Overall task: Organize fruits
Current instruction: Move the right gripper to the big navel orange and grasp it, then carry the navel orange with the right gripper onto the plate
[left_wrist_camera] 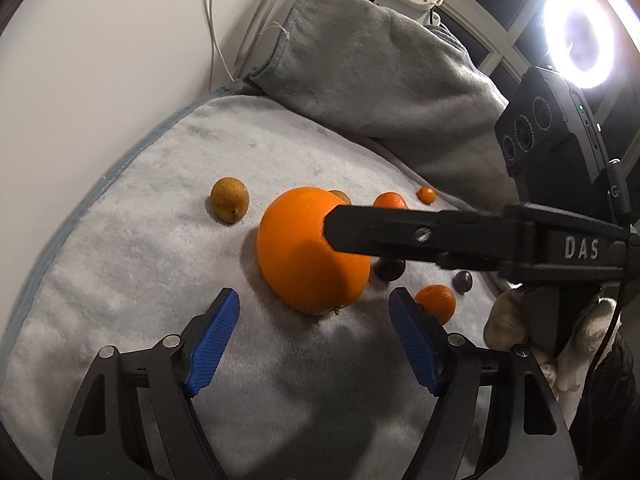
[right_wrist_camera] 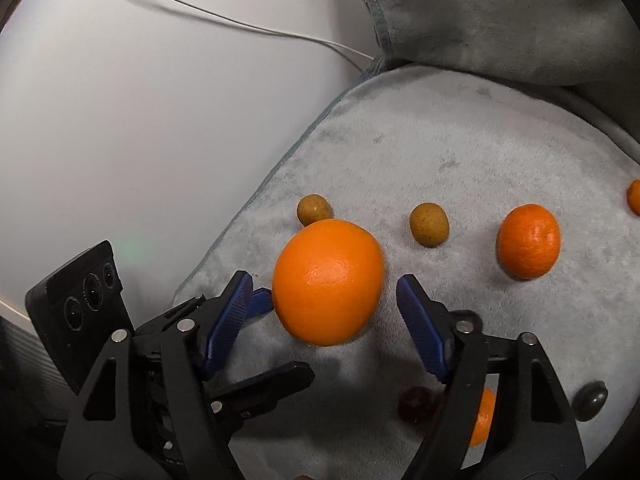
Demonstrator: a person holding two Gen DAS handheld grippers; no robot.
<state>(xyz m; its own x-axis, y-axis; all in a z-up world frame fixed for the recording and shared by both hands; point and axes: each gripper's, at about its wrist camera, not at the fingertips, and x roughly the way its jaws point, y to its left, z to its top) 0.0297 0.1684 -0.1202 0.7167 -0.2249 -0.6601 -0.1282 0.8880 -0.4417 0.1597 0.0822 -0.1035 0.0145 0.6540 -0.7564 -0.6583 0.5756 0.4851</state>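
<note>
Right tool (right_wrist_camera: 324, 300) spread wide around the big orange (right_wrist_camera: 328, 282), not clamped. Left tool (left_wrist_camera: 314, 308) also apart, just short of the orange. Beyond the orange: two brown fruits, a tangerine (right_wrist_camera: 528, 241). Fruits scattered on the towel (right_wrist_camera: 460, 152); sorting barely begun.

Right claw's arm half hides a mandarin (right_wrist_camera: 485, 416) and dark fruit (right_wrist_camera: 416, 404).

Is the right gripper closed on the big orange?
No, the right gripper has its blue pads spread on either side of the big orange, with a visible gap at the right pad.
</note>
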